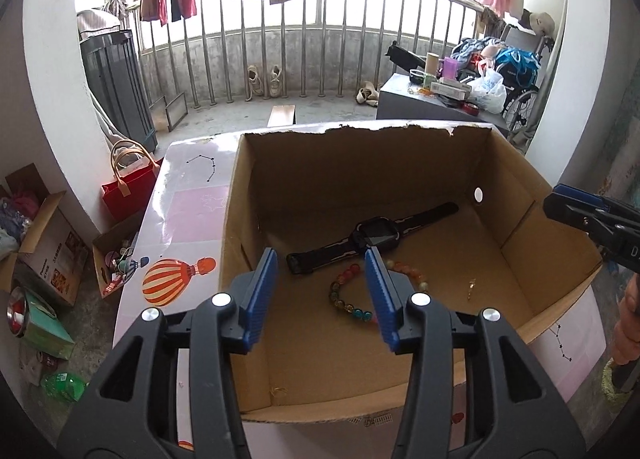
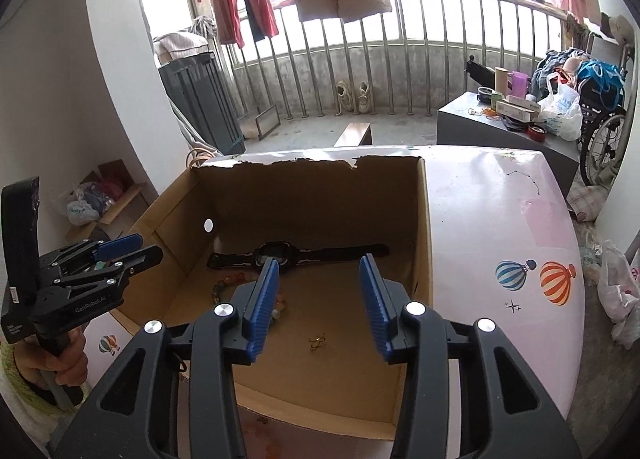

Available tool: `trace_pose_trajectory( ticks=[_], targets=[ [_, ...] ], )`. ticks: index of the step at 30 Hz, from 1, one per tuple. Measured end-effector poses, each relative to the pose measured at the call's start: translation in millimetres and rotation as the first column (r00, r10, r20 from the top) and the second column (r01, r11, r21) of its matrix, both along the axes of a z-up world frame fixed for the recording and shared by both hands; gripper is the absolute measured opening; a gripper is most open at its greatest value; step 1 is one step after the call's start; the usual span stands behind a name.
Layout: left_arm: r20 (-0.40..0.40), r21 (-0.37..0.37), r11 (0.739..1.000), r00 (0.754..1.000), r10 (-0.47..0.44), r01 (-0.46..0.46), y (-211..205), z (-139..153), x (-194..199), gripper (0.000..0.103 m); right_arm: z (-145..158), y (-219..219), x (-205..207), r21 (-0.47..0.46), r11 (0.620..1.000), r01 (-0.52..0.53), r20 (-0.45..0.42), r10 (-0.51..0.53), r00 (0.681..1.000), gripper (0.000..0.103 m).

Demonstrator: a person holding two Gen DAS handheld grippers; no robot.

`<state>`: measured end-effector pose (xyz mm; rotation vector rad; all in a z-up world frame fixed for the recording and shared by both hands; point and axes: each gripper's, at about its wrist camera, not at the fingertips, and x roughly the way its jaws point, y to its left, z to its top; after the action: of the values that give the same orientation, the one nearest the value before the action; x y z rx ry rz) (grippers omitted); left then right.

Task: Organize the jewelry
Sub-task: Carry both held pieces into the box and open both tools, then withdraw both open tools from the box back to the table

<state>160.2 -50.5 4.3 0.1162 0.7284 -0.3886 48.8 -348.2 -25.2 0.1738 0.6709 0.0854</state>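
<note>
Sitting on a shiny pink table (image 2: 500, 219) with balloon stickers is a big brown cardboard box (image 1: 532, 259) with a torn top edge. Its top is open, so you can look right down inside.

Three things lie on the floor of the box. A black wristwatch with a square face (image 1: 370, 237) lies flat and stretched out near the far wall. A round bracelet of shiny beads in many colours (image 1: 346, 293) lies just in front of the watch, close to it. A tiny gold piece of jewelry (image 2: 317, 340), too small to tell what kind, lies by itself on the bare cardboard, apart from the other two.

The left gripper (image 1: 322, 295) has black arms and blue ridged pads. It hangs over the near side of the box, pointing down into it. Its two pads stand apart and nothing is pinched between them. The bead bracelet shows in the gap below, but the pads do not touch it.

The right gripper (image 2: 319, 303) looks the same. It hangs over the box too, and its blue pads are also apart with nothing in them. The little gold piece shows on the box floor below the gap.

A hand (image 2: 56, 363) with a fuzzy green sleeve holds the handle of the left gripper
</note>
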Motion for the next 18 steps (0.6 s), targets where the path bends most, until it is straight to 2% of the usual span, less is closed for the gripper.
trace_pose_trajectory(
  ticks=[5, 11, 18],
  targets=[
    [0.052, -0.055, 0.998, 0.998, 0.020, -0.017, 20.0, 18.7, -20.6, 0.044, 11.9, -6.6, -23.5, 0.017, 1.000, 0.007, 0.056, -0.008, 0.998, 0.043],
    [0.099, -0.114, 0.993, 0.994, 0.046, -0.035, 57.5, 32.0, -62.0, 0.048, 15.0, -10.2, -76.9, 0.030, 0.999, -0.031, 0.137, 0.026, 0.990, 0.048],
    [0.070, -0.131, 0.990, 0.996, 0.061, -0.052, 85.8, 16.1, -102.1, 0.048, -12.2, -8.3, -120.0, 0.057, 0.998, -0.036, 0.106, 0.030, 0.994, 0.048]
  ],
)
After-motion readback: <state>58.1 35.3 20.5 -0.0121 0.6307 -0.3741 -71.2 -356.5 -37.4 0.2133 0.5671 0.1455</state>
